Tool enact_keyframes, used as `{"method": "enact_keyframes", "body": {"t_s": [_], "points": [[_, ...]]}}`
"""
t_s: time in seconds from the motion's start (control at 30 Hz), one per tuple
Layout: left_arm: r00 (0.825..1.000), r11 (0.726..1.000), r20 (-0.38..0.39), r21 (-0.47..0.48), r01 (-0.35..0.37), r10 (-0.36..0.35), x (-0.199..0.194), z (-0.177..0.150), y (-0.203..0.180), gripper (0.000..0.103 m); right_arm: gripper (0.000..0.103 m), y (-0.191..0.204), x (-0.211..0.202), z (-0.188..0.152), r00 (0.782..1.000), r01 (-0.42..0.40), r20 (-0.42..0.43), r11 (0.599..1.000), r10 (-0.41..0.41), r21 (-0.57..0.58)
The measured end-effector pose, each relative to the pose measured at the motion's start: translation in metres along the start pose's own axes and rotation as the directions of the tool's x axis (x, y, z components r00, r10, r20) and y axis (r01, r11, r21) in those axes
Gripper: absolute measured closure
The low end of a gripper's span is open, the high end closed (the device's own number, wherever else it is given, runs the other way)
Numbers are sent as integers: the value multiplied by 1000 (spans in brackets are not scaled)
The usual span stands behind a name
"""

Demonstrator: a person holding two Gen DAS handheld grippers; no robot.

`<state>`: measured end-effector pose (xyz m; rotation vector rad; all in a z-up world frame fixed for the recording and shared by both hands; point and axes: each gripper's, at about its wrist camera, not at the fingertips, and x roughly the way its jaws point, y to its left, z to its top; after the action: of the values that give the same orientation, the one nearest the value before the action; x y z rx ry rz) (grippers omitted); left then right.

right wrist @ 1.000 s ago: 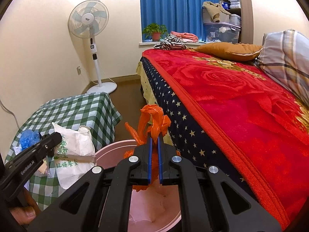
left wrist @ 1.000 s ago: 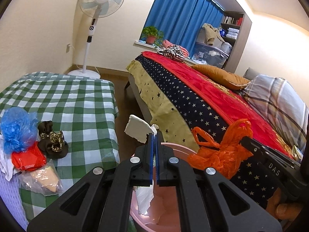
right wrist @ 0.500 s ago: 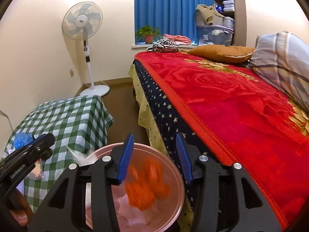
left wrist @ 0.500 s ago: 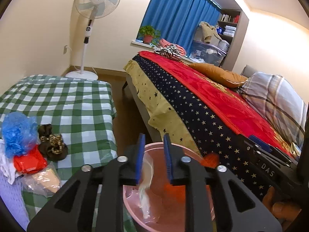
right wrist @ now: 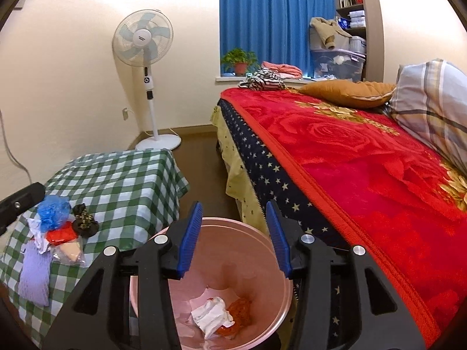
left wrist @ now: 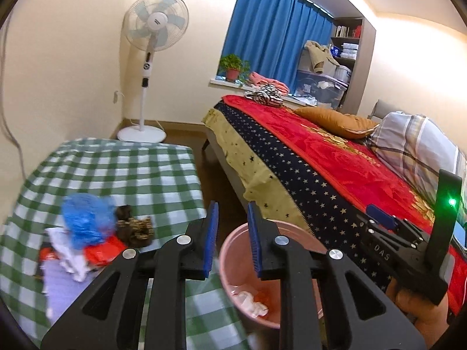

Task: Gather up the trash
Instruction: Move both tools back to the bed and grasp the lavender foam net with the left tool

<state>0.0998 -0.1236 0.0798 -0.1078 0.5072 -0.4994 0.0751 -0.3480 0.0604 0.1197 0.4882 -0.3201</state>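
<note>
Crumpled white paper (right wrist: 211, 315) and orange plastic (right wrist: 240, 309) in round pink bin (right wrist: 280, 262), both grippers (left wrist: 232, 234) (right wrist: 235, 236) parted, empty

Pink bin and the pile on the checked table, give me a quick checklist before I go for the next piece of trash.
1. Left gripper empty, jaws apart: ok.
2. Right gripper empty, jaws apart: ok.
3. White paper and orange bag inside the pink bin: ok.
4. Trash left on the checked table: not ok; blue bag, red wrapper and clear packet remain.
5. Whether the dark leopard-print item is trash: cannot tell.
</note>
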Motion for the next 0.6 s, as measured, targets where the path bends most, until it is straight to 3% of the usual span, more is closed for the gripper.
{"method": "enact_keyframes", "body": {"t_s": [0.3, 0.6], "points": [[992, 994, 57, -28, -110, 111, -67, 7, 54, 83, 56, 21, -21, -5, 995, -95, 27, 995, 95, -17], [962, 960, 83, -127, -248, 260, -109, -15, 111, 83, 60, 49, -32, -13, 978, -209, 18, 977, 210, -33]]}}
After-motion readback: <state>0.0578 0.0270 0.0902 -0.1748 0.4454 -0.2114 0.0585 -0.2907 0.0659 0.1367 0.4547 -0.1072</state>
